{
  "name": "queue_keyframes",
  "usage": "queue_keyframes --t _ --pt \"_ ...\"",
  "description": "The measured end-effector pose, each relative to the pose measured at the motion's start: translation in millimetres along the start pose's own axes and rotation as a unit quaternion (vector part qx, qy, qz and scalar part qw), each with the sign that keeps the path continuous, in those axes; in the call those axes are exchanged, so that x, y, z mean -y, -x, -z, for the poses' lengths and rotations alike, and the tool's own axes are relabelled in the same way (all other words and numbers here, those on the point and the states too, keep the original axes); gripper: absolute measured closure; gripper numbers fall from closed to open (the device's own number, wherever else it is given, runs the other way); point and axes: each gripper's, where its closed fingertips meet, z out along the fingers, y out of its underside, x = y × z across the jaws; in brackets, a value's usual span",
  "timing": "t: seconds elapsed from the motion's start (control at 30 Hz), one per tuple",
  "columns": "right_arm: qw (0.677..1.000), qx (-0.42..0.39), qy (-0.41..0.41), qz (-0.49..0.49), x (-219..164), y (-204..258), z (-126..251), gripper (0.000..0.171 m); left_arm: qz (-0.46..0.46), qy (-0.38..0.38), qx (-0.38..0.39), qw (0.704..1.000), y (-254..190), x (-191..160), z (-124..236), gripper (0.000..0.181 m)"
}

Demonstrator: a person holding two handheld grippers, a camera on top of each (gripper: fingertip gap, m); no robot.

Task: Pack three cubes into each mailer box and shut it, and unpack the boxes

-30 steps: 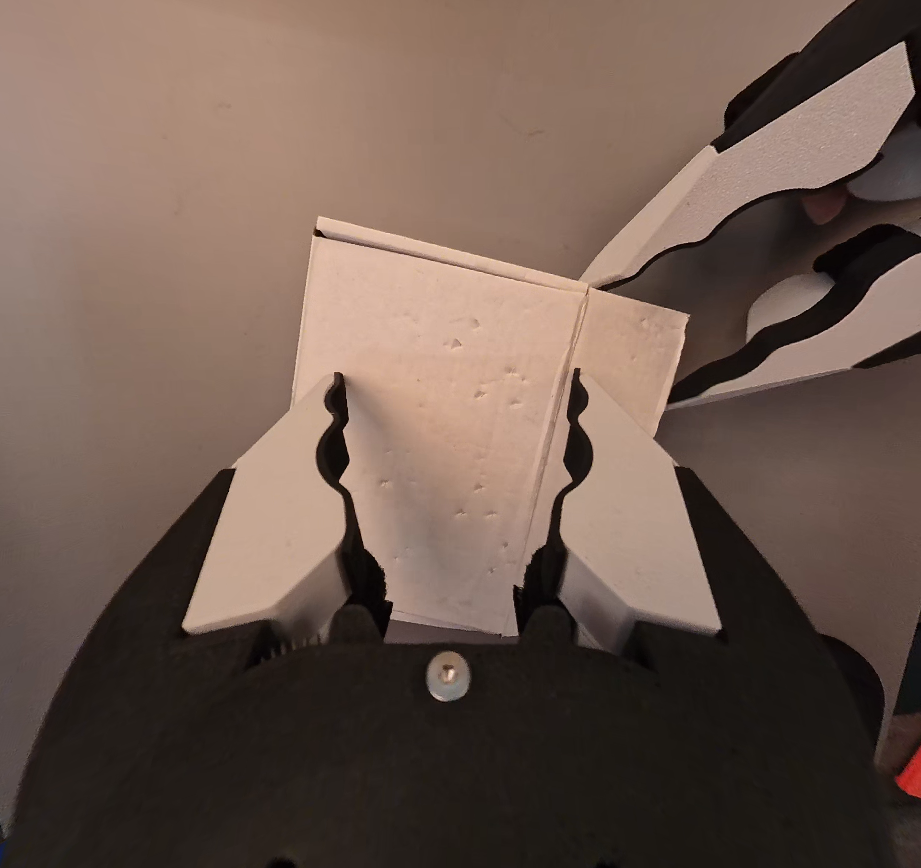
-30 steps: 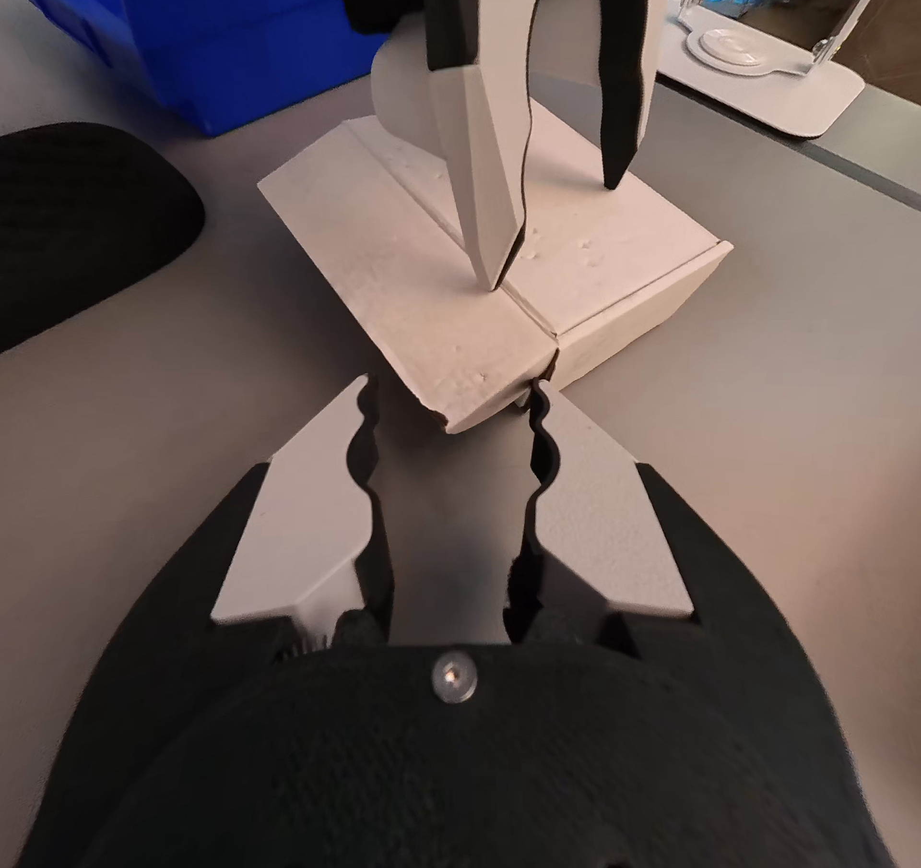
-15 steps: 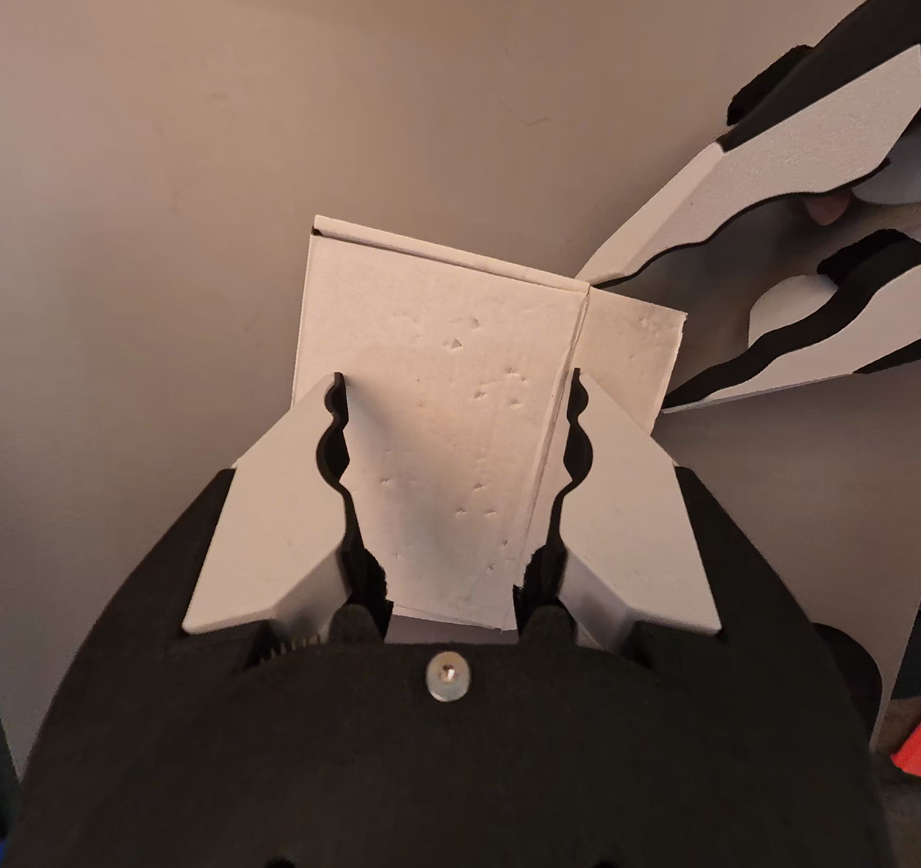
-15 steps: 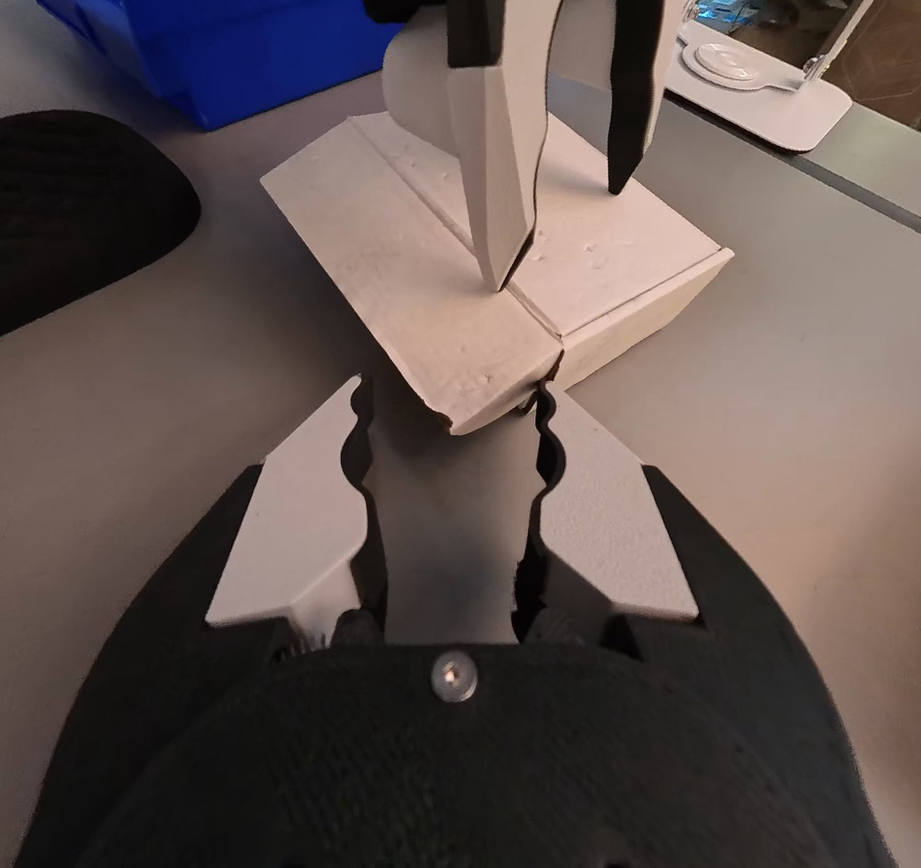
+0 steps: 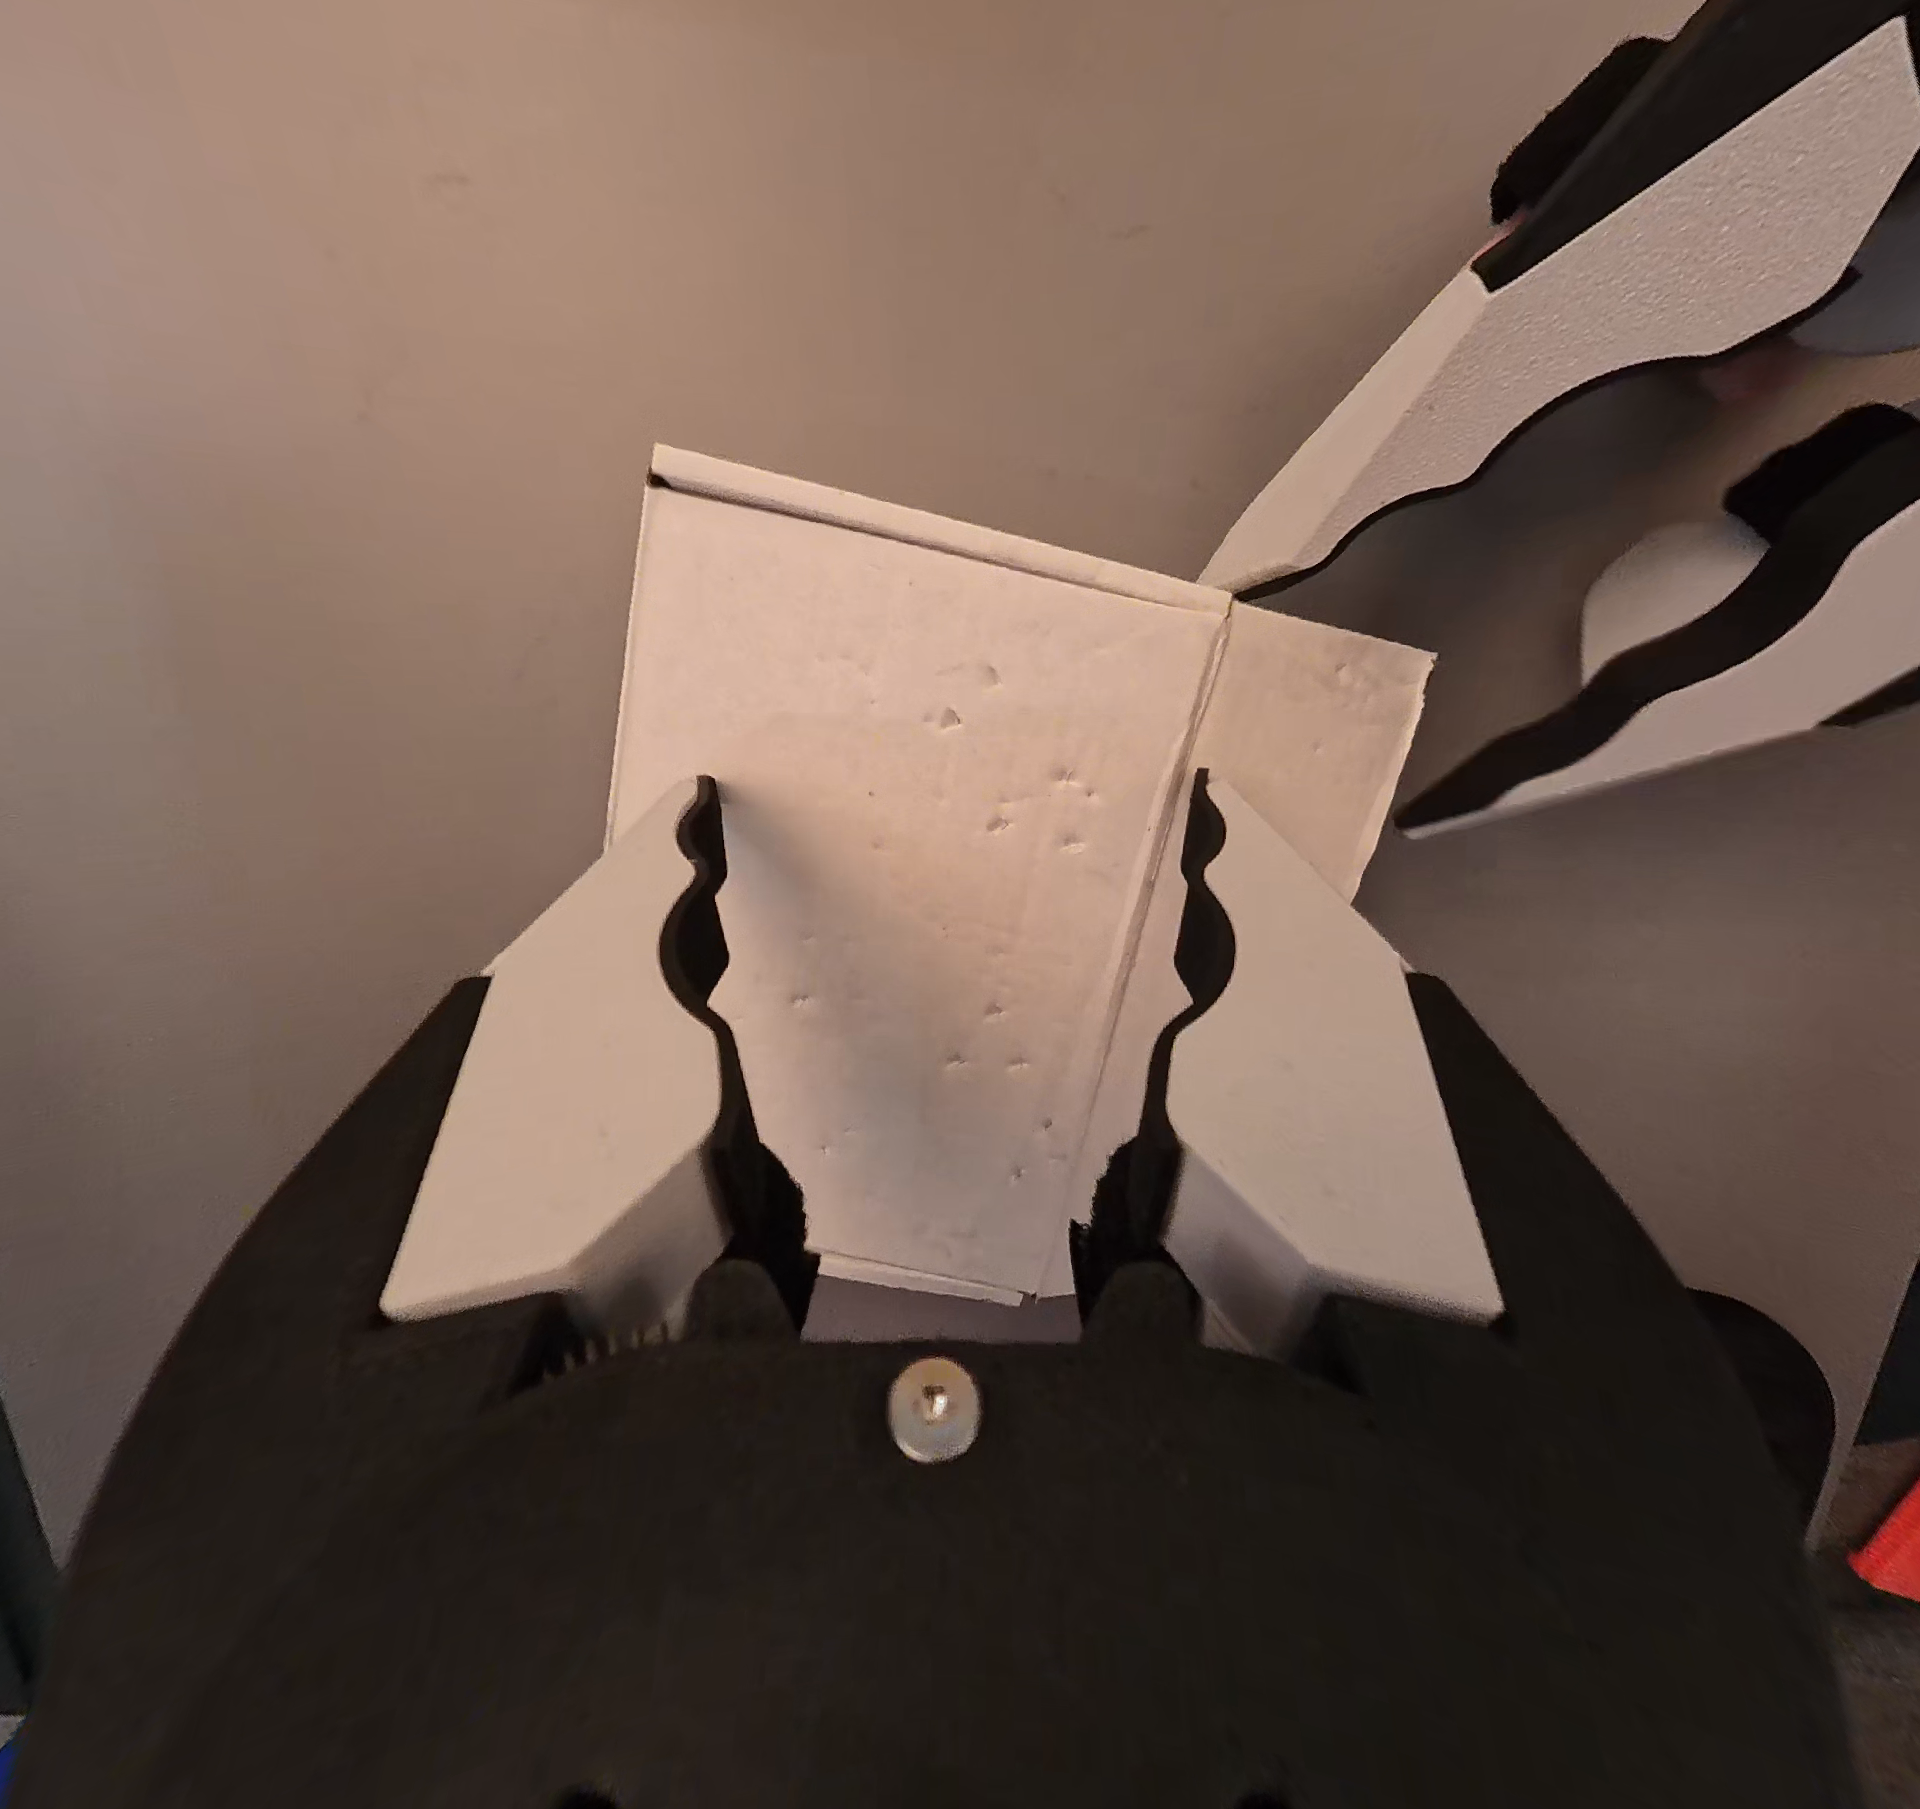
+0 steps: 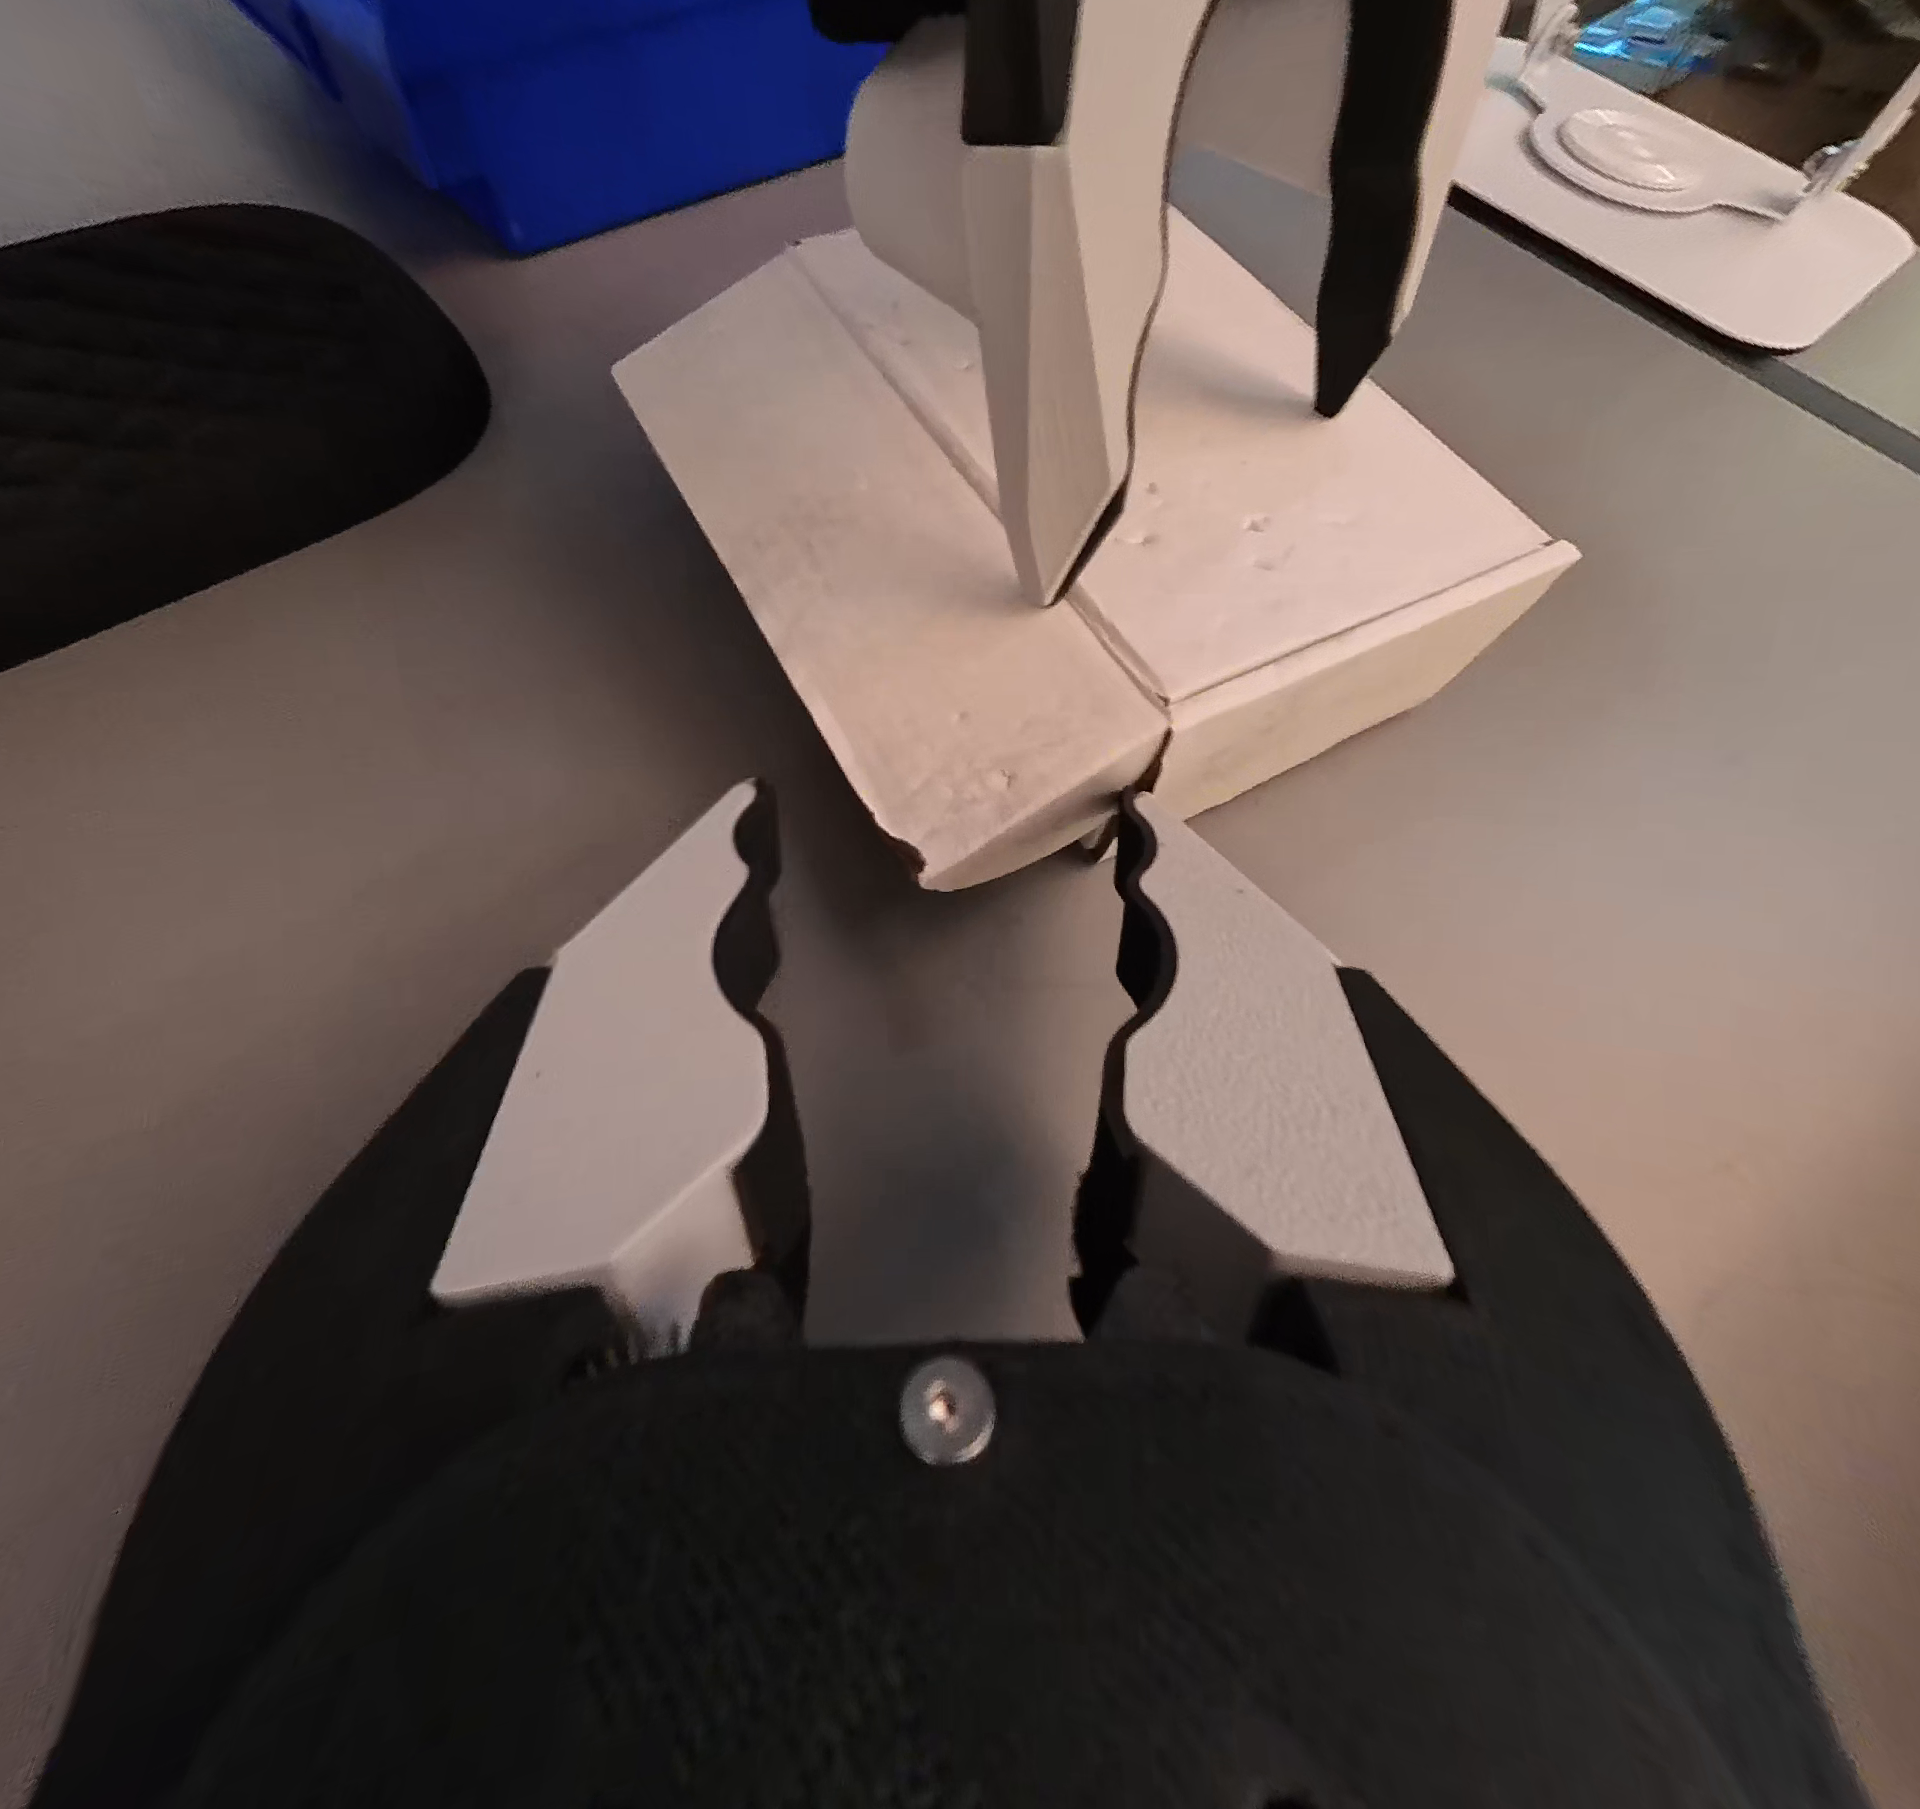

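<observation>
White mailer box (image 6: 1195,554) under left hand-held gripper (image 5: 951,793), touching right hand-held gripper (image 6: 945,803); both w/ jaws apart.

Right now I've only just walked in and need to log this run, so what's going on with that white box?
A person works a tool in each hand over a shut white mailer box on the grey table. The left tool stands over the lid, jaws open, one fingertip down by the fold. The right tool is open at the front flap, gripping nothing. No cubes show.
</observation>
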Motion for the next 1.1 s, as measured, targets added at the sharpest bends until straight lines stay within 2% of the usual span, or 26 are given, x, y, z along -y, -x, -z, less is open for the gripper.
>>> queue_keyframes --t 0.13,0.27,0.5,0.77,0.93,1.1 --pt "0.999 0.025 -0.012 -0.047 0.6 -2.0 3.3 0.109 0.003 -0.002 -0.001 1.000 -0.2 0.3 0.4 0.093" --pt "0.996 0.031 0.017 -0.080 -10.9 -7.6 5.3 0.094 0.003 -0.008 -0.001 1.000 -0.4 0.2 0.9 0.093" --pt "0.997 0.057 0.004 -0.055 -3.7 10.4 2.9 0.089 0.002 -0.002 -0.004 1.000 -0.3 0.3 1.1 0.093" --pt "0.999 0.020 0.014 -0.025 -1.6 11.0 -3.3 0.085 0.002 0.018 -0.002 1.000 -1.8 0.5 0.4 0.096" --pt "0.999 -0.007 0.036 0.030 -6.7 12.5 -7.5 0.081 0.004 0.018 0.003 1.000 -1.0 -0.5 0.2 0.096" --pt "0.998 0.043 0.003 -0.047 -0.5 10.7 -0.6 0.081 0.016 0.015 0.003 1.000 -1.2 -0.1 0.6 0.096"
